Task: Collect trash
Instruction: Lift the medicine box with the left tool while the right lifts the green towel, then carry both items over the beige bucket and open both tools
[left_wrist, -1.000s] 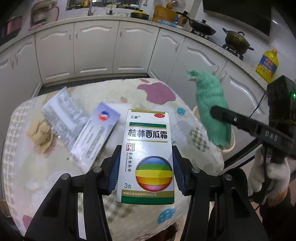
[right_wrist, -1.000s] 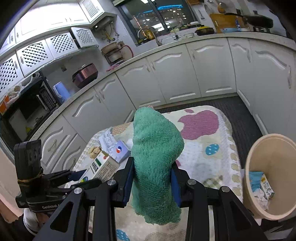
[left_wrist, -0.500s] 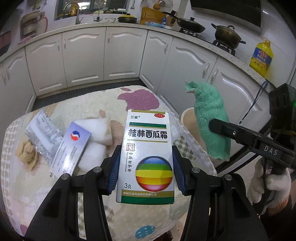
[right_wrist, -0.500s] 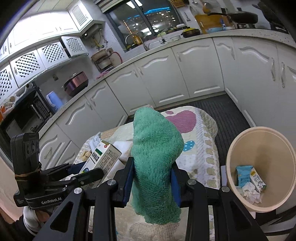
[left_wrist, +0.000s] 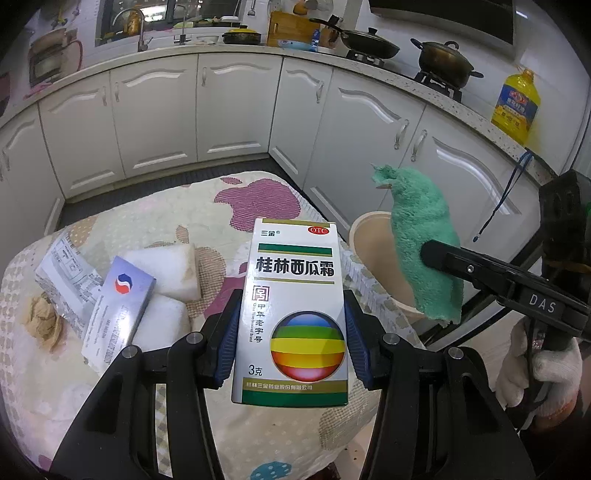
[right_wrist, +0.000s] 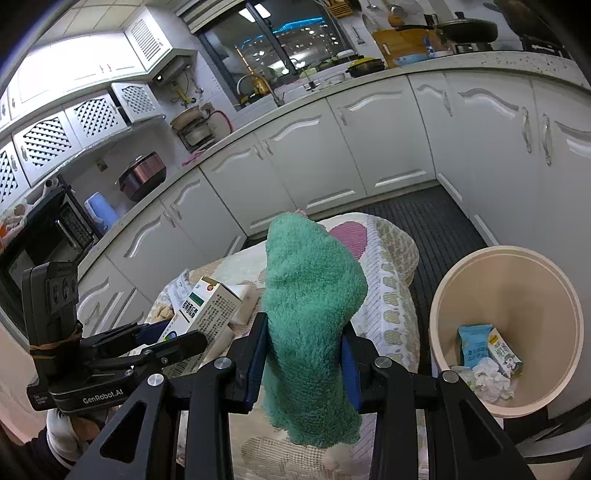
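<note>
My left gripper is shut on a white medicine box with a rainbow ball, held above the table's near edge; the box also shows in the right wrist view. My right gripper is shut on a green fluffy cloth, which hangs over the table's right edge, beside the beige trash bin. In the left wrist view the cloth hangs in front of the bin. The bin holds a blue packet, a small carton and crumpled paper.
On the patterned tablecloth lie a blue-white box, white sponges, a printed leaflet and a crumpled brown scrap. White kitchen cabinets surround the table. An oil bottle stands on the counter.
Both grippers have swung right toward the bin, still holding their loads. The bin has come closer and fuller into the right wrist view.
</note>
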